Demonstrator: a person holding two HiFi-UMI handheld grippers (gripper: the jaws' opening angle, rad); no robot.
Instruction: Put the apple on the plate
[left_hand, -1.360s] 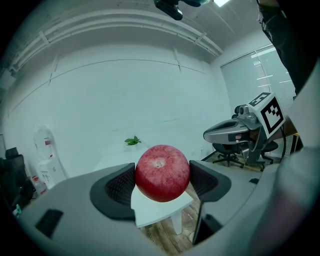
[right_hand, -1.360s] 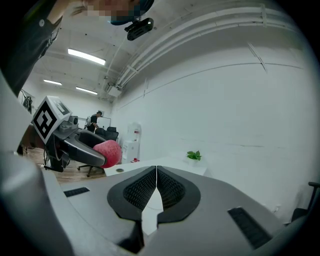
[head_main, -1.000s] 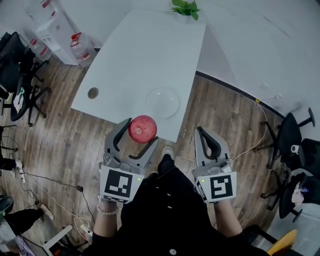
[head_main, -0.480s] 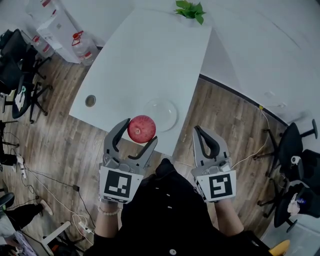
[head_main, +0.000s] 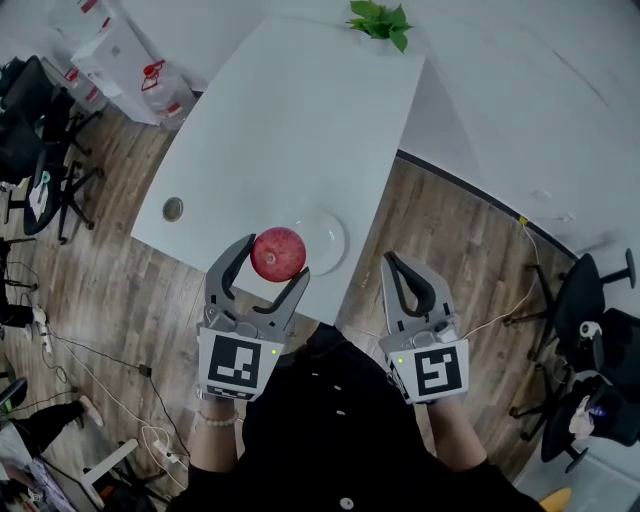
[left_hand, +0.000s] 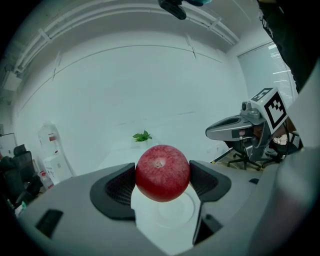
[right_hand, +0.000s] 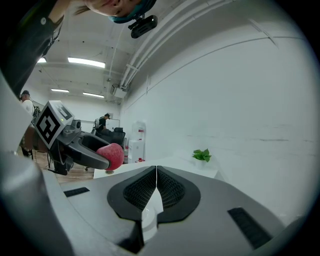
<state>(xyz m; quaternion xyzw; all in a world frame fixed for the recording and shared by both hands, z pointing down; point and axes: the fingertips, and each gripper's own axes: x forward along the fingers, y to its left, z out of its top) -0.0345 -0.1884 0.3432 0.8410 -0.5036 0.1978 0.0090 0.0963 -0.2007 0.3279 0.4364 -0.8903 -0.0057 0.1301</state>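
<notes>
Table: white, plate near front edge.
Left gripper: jaws clamped on apple, held above table.
Right gripper: jaws together, empty, off table edge.
Plate: clear, below apple, slightly ahead-right; left gripper nearer.

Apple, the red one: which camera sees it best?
The left gripper view: the apple sits big in the middle, gripped by the left gripper, its dimple showing. The head view shows it small, from above, by the plate's rim. The right gripper view catches only part of it, far left, behind a jaw.
</notes>
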